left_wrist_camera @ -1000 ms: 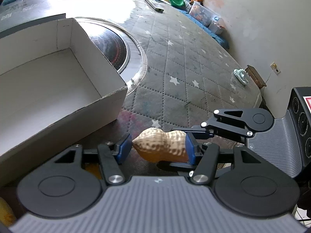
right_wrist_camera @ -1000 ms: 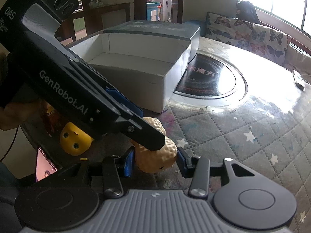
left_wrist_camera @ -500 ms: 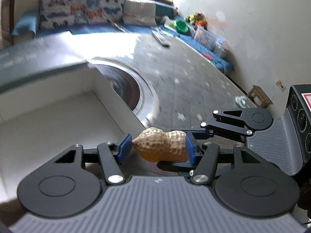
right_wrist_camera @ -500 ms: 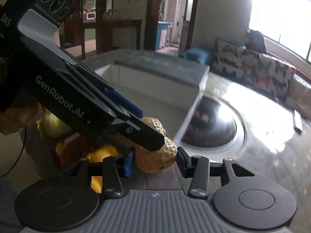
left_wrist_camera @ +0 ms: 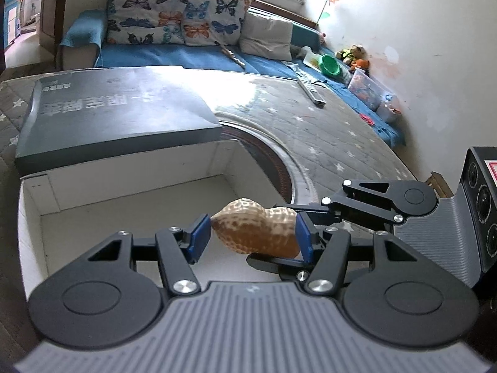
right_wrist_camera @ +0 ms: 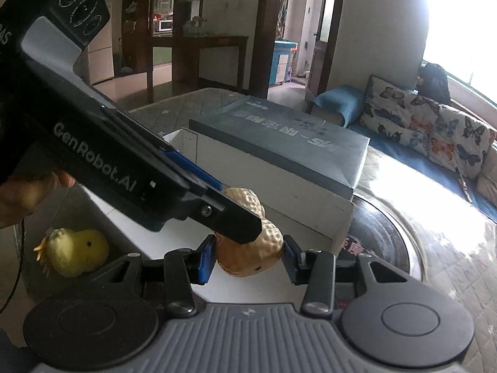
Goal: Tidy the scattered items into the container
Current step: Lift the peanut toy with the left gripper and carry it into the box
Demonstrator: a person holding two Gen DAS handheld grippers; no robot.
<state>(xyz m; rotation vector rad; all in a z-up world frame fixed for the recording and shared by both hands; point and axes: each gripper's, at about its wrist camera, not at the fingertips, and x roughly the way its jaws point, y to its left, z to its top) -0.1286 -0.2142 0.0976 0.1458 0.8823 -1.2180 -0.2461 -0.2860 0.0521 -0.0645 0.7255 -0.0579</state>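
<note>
A tan peanut toy [left_wrist_camera: 257, 231] hangs in the air, held by both grippers at once. My left gripper [left_wrist_camera: 251, 233] is shut on its two ends. My right gripper [right_wrist_camera: 248, 258] is shut across its lower lobe, where the peanut toy [right_wrist_camera: 251, 251] shows again. The left gripper's fingers [right_wrist_camera: 217, 214] cross the right wrist view from the upper left. The peanut is over the near right part of the open white box [left_wrist_camera: 133, 171], whose inside holds nothing I can see. A dark grey lid [left_wrist_camera: 118, 115] lies across the box's far side.
A yellow chick toy [right_wrist_camera: 74, 251] lies on the table outside the box's left wall. A dark round turntable [left_wrist_camera: 273, 161] sits right of the box on the star-quilted cover [left_wrist_camera: 326, 136]. A remote [left_wrist_camera: 310, 90] lies far back. A hand [right_wrist_camera: 18, 199] holds the left gripper.
Both grippers have risen together with the peanut, from low over the table beside the box's corner to above the box's open inside. Both views now tilt up toward the sofa and room.
</note>
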